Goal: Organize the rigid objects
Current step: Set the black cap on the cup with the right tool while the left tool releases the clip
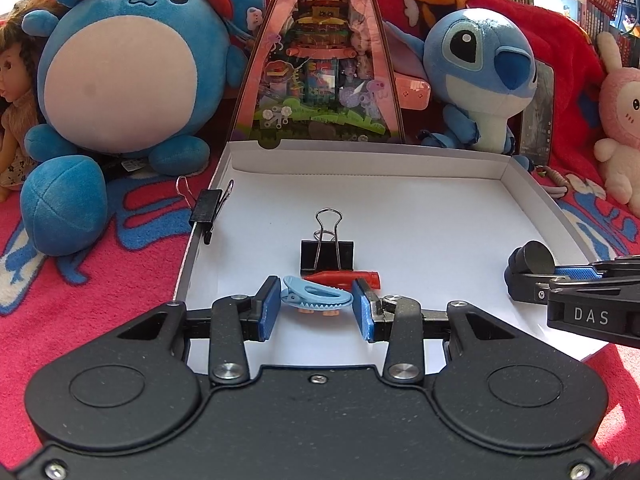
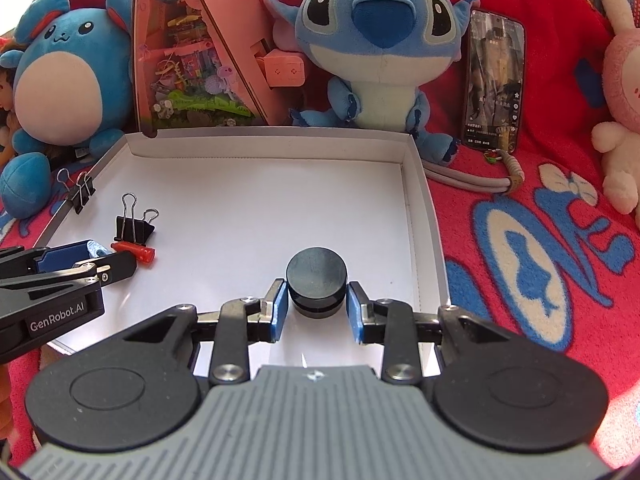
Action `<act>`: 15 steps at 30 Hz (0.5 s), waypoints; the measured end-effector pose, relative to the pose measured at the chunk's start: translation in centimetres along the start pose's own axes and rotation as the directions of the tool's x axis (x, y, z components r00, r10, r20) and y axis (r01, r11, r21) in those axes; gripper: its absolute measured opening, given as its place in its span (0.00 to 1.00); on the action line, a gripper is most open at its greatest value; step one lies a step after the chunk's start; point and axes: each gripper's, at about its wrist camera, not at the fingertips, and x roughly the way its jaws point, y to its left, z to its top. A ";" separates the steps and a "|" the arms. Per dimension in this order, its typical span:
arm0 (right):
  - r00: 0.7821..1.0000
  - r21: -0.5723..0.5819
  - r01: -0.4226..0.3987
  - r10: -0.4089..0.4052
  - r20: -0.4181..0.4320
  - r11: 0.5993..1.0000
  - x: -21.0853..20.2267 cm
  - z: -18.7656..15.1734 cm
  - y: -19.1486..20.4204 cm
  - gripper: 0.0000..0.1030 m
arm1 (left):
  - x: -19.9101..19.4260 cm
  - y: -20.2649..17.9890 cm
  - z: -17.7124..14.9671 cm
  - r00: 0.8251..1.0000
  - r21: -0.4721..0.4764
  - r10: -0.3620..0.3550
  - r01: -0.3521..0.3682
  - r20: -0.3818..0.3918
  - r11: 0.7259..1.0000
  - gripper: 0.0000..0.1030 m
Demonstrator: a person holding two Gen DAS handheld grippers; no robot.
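Observation:
A shallow white box [image 1: 400,200] lies on a red blanket. In the left wrist view my left gripper [image 1: 316,300] is open around a light blue toothed clip [image 1: 316,298] on the box floor; whether its pads touch the clip I cannot tell. A red cap-like piece [image 1: 344,278] and a black binder clip [image 1: 327,254] lie just beyond. Another binder clip [image 1: 208,210] grips the box's left wall. In the right wrist view my right gripper [image 2: 317,300] is open around a black round puck [image 2: 316,278], with small gaps at both pads.
Plush toys stand behind the box: a round blue one [image 1: 128,68], Stitch [image 2: 380,40] and a pink rabbit [image 2: 620,100]. A pink triangular toy package [image 1: 320,60] leans at the back. A phone [image 2: 494,80] stands on the right. The red blanket [image 2: 540,240] surrounds the box.

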 end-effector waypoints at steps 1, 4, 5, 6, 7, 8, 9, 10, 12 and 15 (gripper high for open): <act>1.000 -0.003 0.002 -0.002 -0.007 1.000 0.2 -0.2 0.0 0.36 | 0.1 0.0 0.1 1.000 0.001 0.001 -0.001 0.001 1.000 0.36; 1.000 -0.018 0.010 -0.010 0.004 1.000 0.2 -0.4 0.3 0.36 | 0.3 0.0 0.2 1.000 0.005 0.007 -0.007 0.005 1.000 0.36; 1.000 -0.018 0.010 -0.010 0.004 1.000 0.2 -0.4 0.3 0.36 | 0.4 -0.1 0.2 1.000 0.005 0.009 -0.010 0.006 1.000 0.36; 1.000 -0.020 0.011 -0.011 0.003 1.000 0.1 -0.3 0.3 0.36 | 0.4 -0.1 0.2 1.000 0.004 0.011 -0.011 0.006 1.000 0.36; 1.000 -0.023 0.011 -0.011 0.002 1.000 0.1 -0.3 0.3 0.36 | 0.4 -0.1 0.2 1.000 0.003 0.011 -0.011 0.007 1.000 0.37; 1.000 -0.023 0.011 -0.011 0.002 1.000 0.1 -0.3 0.3 0.36 | 0.4 -0.1 0.2 1.000 0.001 0.008 -0.008 0.006 1.000 0.38; 1.000 -0.022 0.010 -0.010 0.002 1.000 0.1 -0.3 0.2 0.37 | 0.4 -0.1 0.2 1.000 0.000 0.005 -0.005 0.004 1.000 0.41; 1.000 -0.021 0.009 -0.009 0.004 1.000 0.1 -0.3 0.2 0.40 | 0.4 -0.1 0.3 1.000 -0.002 0.002 -0.002 0.000 1.000 0.45; 1.000 -0.013 0.006 -0.005 0.008 1.000 0.1 -0.3 0.1 0.41 | 0.2 -0.1 0.2 1.000 -0.003 -0.003 0.003 -0.005 1.000 0.51; 1.000 -0.003 -0.001 0.001 0.014 1.000 -0.1 -0.4 -0.1 0.52 | -0.2 -0.1 0.2 1.000 0.002 -0.004 0.004 -0.007 1.000 0.55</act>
